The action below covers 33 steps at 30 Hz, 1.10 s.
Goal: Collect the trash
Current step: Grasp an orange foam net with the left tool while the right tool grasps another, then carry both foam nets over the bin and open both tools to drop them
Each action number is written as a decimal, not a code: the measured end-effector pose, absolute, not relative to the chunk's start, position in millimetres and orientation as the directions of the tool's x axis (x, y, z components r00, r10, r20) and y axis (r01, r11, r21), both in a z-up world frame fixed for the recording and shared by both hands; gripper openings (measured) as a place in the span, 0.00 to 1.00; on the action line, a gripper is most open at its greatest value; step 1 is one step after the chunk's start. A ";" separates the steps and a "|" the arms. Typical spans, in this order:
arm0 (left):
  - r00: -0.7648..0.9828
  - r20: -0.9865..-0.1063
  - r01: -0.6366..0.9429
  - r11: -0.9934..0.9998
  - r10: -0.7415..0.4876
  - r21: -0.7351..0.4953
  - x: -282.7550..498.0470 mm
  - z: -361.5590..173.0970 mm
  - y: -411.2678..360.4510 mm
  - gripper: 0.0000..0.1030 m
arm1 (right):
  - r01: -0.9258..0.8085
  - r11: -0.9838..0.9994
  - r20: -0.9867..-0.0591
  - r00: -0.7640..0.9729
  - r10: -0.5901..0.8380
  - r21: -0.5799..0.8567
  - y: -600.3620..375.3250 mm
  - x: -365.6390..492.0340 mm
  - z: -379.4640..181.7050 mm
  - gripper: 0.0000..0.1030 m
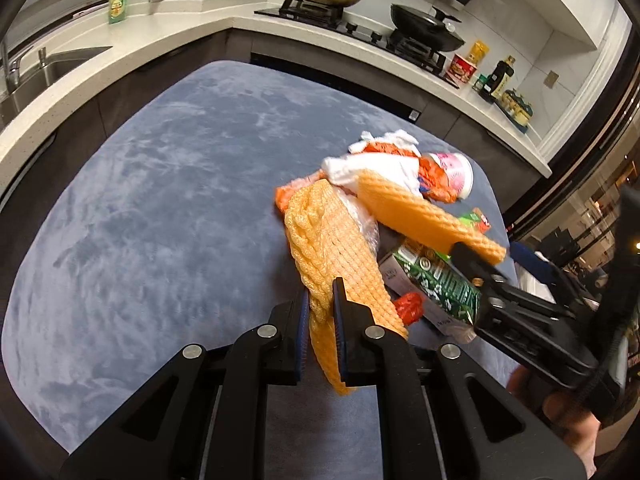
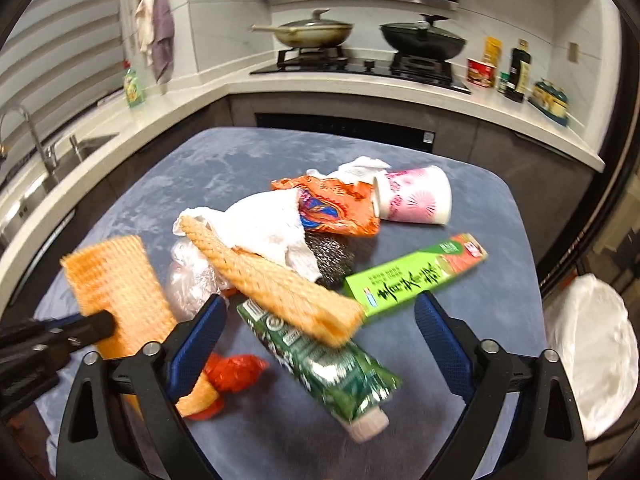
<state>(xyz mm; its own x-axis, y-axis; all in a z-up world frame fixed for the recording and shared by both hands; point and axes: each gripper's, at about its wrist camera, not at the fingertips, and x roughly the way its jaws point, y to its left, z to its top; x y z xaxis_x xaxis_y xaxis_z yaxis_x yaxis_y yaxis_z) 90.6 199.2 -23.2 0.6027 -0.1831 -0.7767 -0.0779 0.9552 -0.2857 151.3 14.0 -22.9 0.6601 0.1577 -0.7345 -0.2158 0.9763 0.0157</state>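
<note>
A heap of trash lies on the blue-grey table (image 1: 160, 208). My left gripper (image 1: 321, 312) is shut on an orange foam net (image 1: 336, 248), which also shows at the left of the right wrist view (image 2: 120, 280). My right gripper (image 2: 320, 336) is open above a green tube (image 2: 320, 360) and the end of a second orange foam net (image 2: 276, 284). The right gripper also shows at the right of the left wrist view (image 1: 480, 272). Behind lie a white tissue (image 2: 264, 224), an orange wrapper (image 2: 340, 204), a pink-and-white cup (image 2: 416, 196), a steel scourer (image 2: 332, 256) and a green box (image 2: 416, 272).
A bin lined with a white bag (image 2: 592, 344) stands off the table's right edge. A small red wrapper (image 2: 236, 372) and a clear plastic bag (image 2: 192, 280) lie near the left fingers. The kitchen counter with stove and pans (image 2: 360, 64) and the sink (image 2: 60, 156) runs behind.
</note>
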 end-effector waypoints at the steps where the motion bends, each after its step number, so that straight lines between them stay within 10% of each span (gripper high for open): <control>1: 0.608 -0.774 -0.080 0.955 -0.179 -0.284 90.7 -21.3 201.0 0.11 | -0.230 0.973 -0.744 0.648 0.161 0.010 16.8 155.1 -25.9 0.76; 7: 0.613 -0.772 -0.085 0.957 -0.169 -0.277 91.3 -17.1 203.3 0.11 | -0.272 0.962 -0.786 0.590 0.183 0.019 20.7 157.7 -39.3 0.39; 15: 0.624 -0.758 -0.025 0.964 -0.192 -0.265 83.0 -4.4 177.4 0.11 | -0.267 0.962 -0.766 0.605 0.218 0.063 -5.1 124.2 -24.7 0.18; 33: 0.600 -0.730 0.245 0.944 -0.328 -0.223 63.6 22.6 44.2 0.11 | 0.033 0.993 -0.671 0.740 0.052 0.113 -153.0 51.7 12.6 0.10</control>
